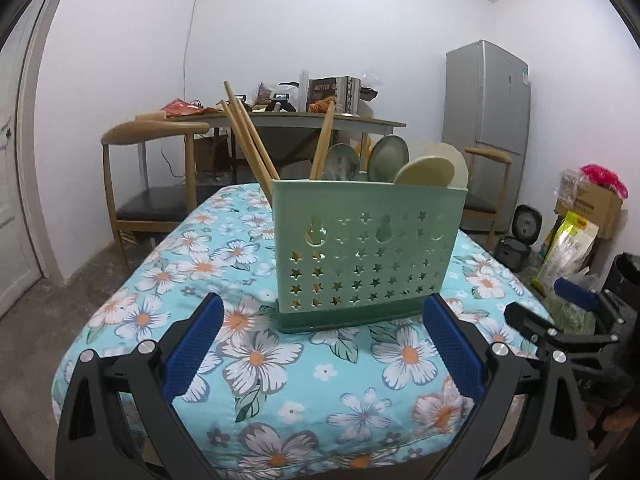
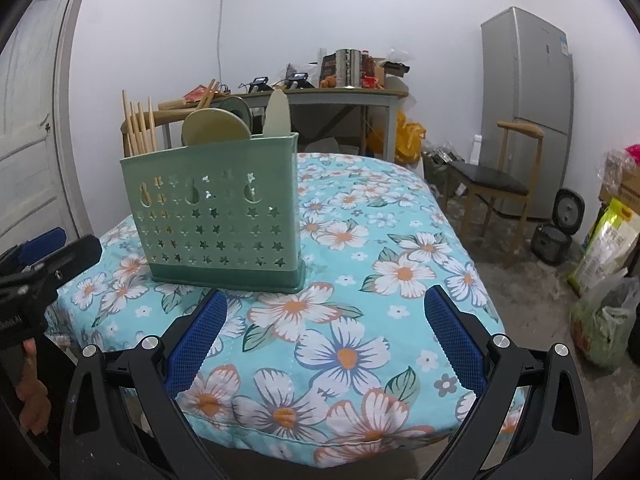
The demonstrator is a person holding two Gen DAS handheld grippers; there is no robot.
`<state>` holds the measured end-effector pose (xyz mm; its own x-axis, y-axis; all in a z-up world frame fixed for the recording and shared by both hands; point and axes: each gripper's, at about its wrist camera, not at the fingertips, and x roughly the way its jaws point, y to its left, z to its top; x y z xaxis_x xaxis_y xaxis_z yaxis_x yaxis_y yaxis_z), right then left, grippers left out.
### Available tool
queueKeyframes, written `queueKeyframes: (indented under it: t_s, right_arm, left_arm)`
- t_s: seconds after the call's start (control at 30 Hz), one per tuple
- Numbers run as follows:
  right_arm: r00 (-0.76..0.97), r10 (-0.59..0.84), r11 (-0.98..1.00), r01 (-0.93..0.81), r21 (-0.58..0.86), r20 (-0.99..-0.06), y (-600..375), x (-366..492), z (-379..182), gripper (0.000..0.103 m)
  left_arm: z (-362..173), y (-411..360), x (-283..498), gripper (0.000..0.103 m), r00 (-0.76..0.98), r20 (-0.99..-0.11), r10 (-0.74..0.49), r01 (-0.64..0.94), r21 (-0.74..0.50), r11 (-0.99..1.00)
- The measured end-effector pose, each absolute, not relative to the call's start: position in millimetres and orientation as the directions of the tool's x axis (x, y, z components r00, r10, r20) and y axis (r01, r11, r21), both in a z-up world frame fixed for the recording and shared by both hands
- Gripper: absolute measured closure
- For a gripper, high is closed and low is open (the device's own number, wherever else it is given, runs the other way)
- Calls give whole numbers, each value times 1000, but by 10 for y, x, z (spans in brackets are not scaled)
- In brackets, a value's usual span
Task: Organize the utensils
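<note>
Counter [image 1: 132, 320], draped in a blue floral cloth, fills the lower centre of both wrist views. No loose utensil shows on the cloth in either view.

Green utensil holder [image 1: 360, 252], pierced with star-shaped holes, stands upright at the centre of the left view and at the centre left of the right view [image 2: 216, 216]. It already carries all the utensils seen.

Spoons [image 1: 424, 170], pale and grey-green, rise bowl-up from the right part of the holder in the left view.

Chopsticks [image 1: 250, 142] lean out of the left end, with another stick [image 1: 323, 142] slanting nearer the middle. Which compartment each occupies cannot be told.

Left gripper [image 1: 322, 344], fingers [image 1: 196, 348] spread wide and empty, sits just short of the holder's base, which lies between them but untouched.

Right gripper [image 2: 326, 340], fingers [image 2: 454, 340] likewise spread and empty, hangs over bare cloth to the right of the holder.

Judgement: the sorting looks nearly complete. Any remaining step is probably tidying, so steady the light holder low on its walls before touching a stick, since the leaning chopsticks could tip it on the soft cloth.
</note>
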<state>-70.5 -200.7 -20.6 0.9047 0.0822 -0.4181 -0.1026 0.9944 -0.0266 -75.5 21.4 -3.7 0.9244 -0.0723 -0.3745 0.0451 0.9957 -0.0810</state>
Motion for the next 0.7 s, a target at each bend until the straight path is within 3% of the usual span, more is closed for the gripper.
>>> queueKeyframes:
  t_s: [0.3, 0.7]
  right_arm:
    - [900, 89, 992, -117, -40, -426, -1949, -721, -223, 8]
    - [900, 99, 992, -123, -31, -424, -1937, -759, -228, 8]
  left_arm:
    - [-35, 313, -728, 6, 909, -390, -148, 93, -155, 983]
    - [-68, 206, -708, 6, 903, -407, -141, 105, -109, 988]
